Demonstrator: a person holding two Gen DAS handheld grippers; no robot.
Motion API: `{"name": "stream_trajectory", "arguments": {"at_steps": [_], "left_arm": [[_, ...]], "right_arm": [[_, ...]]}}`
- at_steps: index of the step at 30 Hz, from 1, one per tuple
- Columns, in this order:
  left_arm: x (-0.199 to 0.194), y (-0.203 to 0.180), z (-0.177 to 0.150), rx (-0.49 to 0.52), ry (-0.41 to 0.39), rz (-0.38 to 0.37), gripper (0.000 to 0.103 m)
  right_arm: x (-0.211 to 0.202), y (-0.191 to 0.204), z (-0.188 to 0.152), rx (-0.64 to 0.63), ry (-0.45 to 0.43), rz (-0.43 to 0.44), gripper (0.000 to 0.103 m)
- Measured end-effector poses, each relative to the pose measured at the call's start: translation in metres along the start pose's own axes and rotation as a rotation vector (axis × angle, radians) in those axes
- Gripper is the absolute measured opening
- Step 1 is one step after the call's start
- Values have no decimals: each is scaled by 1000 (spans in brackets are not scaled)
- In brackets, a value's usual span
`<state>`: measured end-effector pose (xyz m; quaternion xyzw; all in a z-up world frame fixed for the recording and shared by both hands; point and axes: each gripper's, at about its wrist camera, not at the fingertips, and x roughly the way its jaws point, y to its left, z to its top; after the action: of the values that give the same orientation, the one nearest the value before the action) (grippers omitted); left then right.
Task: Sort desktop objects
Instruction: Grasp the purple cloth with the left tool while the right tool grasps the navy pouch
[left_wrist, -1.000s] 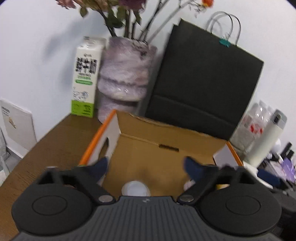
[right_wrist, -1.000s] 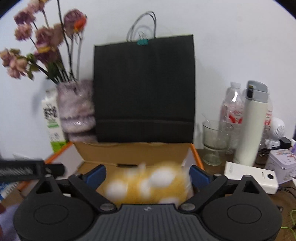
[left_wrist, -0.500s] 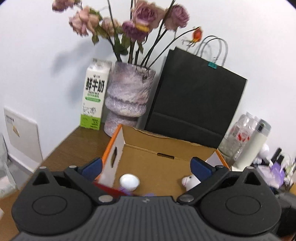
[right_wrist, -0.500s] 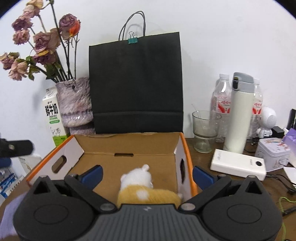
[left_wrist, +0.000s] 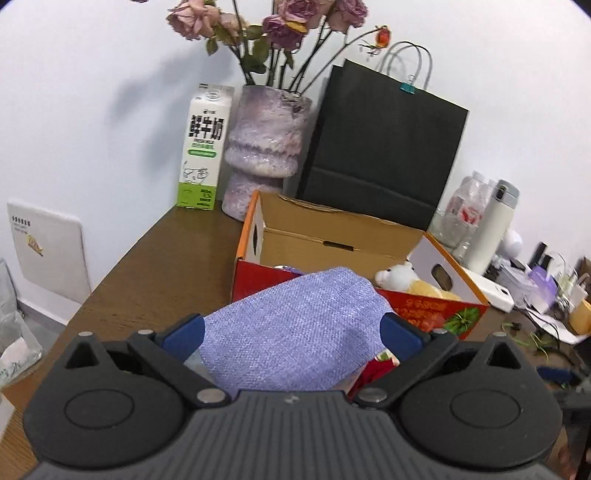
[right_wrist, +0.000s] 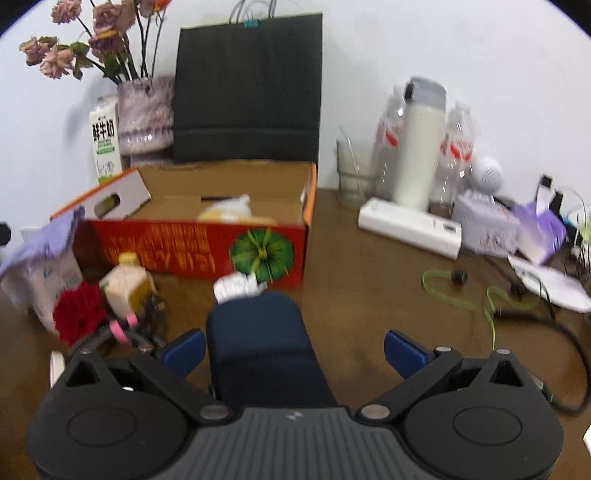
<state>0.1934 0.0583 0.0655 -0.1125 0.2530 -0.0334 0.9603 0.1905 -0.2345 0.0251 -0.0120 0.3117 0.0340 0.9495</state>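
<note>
In the left wrist view my left gripper (left_wrist: 291, 334) is open, and a lilac woven fabric piece (left_wrist: 295, 332) fills the space between its blue fingertips. Beyond it stands the open cardboard box (left_wrist: 332, 236) with a red front, holding a white and yellow plush toy (left_wrist: 399, 275). My right gripper (right_wrist: 294, 350) is open low over the table in front of the box (right_wrist: 199, 251). A dark navy object (right_wrist: 258, 339) lies between its fingers, nearer the left one. A white crumpled item (right_wrist: 238, 286), a small beige carton (right_wrist: 127, 286) and a red item (right_wrist: 79, 314) lie before the box.
Behind the box stand a black paper bag (left_wrist: 384, 155), a vase of dried roses (left_wrist: 266, 147) and a milk carton (left_wrist: 203, 147). To the right are a white flask (right_wrist: 417, 147), bottles, a glass (right_wrist: 351, 177), a white power bank (right_wrist: 410, 227), a green lanyard (right_wrist: 458, 299) and cables.
The plush toy left my right gripper and now lies in the box. Both grippers drew back from the box; lilac fabric now sits between the left fingers, a navy object between the right.
</note>
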Motion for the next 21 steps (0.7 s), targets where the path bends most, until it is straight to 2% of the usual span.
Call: {"name": "stream_trajectory", "arguments": {"at_steps": [8, 11, 13, 15, 21], "left_arm": [[17, -11, -16, -13, 3, 22, 102], [16, -9, -20, -25, -9, -5, 91], [14, -7, -20, -41, -16, -34, 77], [13, -5, -20, -58, -18, -52, 70], [11, -1, -19, -105, -8, -99, 46]], "right_arm": [[21, 11, -10, -23, 41, -15, 103], [23, 9, -12, -12, 46, -1, 103], [25, 7, -13, 2, 55, 2, 102], [28, 3, -13, 29, 63, 24, 100], [25, 1, -12, 45, 51, 44, 86]]}}
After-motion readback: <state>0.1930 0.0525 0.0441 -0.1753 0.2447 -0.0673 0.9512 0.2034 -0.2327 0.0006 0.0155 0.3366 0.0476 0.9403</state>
